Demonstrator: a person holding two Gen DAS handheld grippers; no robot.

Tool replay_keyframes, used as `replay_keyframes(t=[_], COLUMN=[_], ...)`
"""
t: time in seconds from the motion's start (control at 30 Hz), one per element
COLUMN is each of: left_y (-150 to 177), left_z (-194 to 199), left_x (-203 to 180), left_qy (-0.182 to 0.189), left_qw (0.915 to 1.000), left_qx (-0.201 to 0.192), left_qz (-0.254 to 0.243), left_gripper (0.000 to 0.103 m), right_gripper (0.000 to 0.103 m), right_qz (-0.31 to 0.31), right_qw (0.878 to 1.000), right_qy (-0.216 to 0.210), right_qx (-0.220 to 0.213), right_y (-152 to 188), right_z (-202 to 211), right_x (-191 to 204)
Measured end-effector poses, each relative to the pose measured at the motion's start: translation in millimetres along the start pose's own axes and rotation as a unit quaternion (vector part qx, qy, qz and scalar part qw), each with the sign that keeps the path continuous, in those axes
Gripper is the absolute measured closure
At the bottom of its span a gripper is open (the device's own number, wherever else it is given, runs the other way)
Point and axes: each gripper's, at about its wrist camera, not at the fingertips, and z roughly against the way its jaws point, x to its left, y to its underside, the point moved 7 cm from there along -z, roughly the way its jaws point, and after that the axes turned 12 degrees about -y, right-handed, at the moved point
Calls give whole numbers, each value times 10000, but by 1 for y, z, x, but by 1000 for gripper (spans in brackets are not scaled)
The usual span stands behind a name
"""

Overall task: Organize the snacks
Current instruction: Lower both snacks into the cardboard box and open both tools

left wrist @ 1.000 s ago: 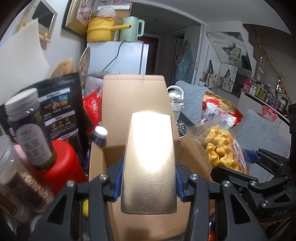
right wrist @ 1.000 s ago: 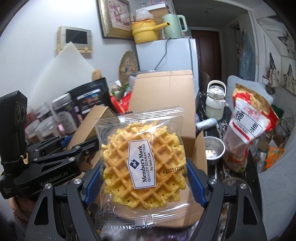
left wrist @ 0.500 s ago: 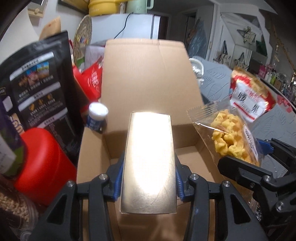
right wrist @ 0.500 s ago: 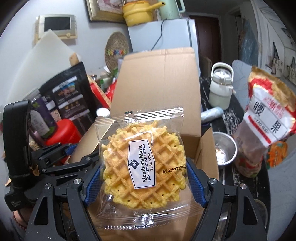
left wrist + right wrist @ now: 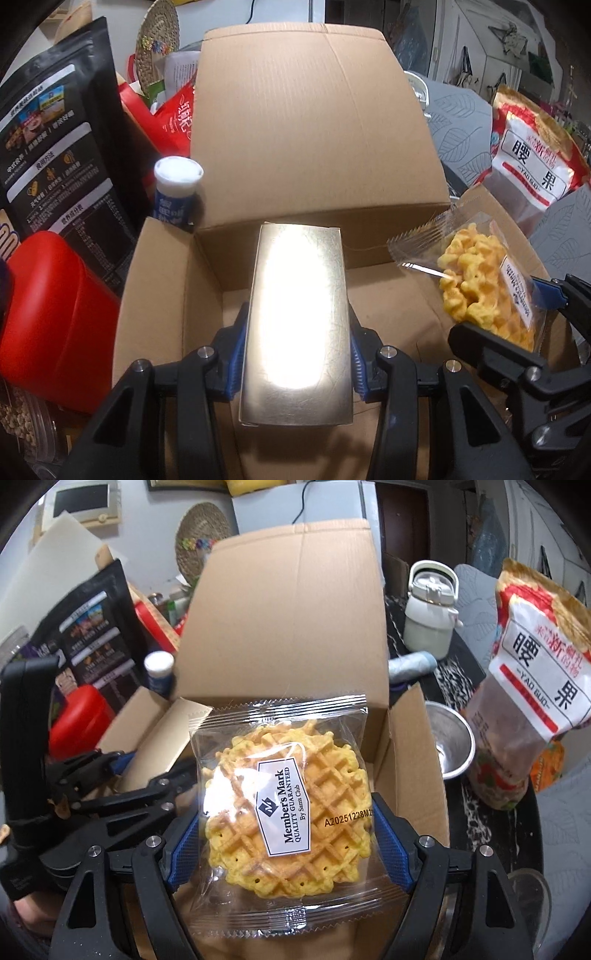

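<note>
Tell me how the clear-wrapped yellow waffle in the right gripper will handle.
The clear-wrapped yellow waffle is probably light. Its thin latticed disc looks brittle, so hard squeezing may crack it. The glossy film overhangs loosely and could slip between the right gripper fingers.

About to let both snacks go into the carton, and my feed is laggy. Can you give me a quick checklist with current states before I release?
1. Left tongs clamped on the gold box: ok, blue pads press both its sides.
2. Right tongs clamped on the waffle packet: ok.
3. Cardboard box open, flaps out of the way: ok, back flap stands up, side flaps are spread.
4. Box floor free under the gold box: ok, bare cardboard shows around it.
5. Both tongs apart from each other: ok, side by side with a gap.
6. Snacks low enough to drop gently: cannot tell, height above the floor is unclear.
</note>
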Motion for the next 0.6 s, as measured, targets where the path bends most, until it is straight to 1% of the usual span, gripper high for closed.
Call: replay_keyframes(t=[0.1, 0.2, 0.23, 0.3, 0.37, 0.4, 0.43, 0.5, 0.6], left_y=[2, 5, 5, 4, 2, 1, 0, -2, -2], left_z=[-3, -7, -6, -2, 3, 6, 9, 19, 32], left_x=[0, 0, -1, -1, -1, 0, 0, 2, 4], left_qy=[-68, -149, -177, -248, -276, -290, -308, -348, -329], left_qw=[9999, 9994, 9994, 9995, 9995, 9995, 9995, 9994, 9994], left_qx=[115, 317, 289, 207, 154, 117, 74, -45, -115], left_qz=[-5, -24, -41, -39, -29, -12, -2, 20, 25], left_gripper=[58, 57, 57, 56, 46, 29, 17, 16, 16], right_gripper=[20, 14, 11, 10, 10, 10, 10, 10, 10], right_qz=[-24, -32, -10, 59, 63, 53, 48, 25, 20], right_qw=[10000, 9998, 9997, 9993, 9993, 9992, 9992, 9990, 9987], right_qy=[58, 170, 232, 355, 374, 391, 404, 439, 494], right_qx=[47, 89, 94, 83, 75, 64, 46, -9, -84], right_y=[2, 3, 3, 3, 3, 3, 3, 2, 1], right_z=[-3, -4, -3, -1, 3, 6, 8, 15, 25], right_x=[-4, -6, -7, -7, -7, -8, -8, -8, -7])
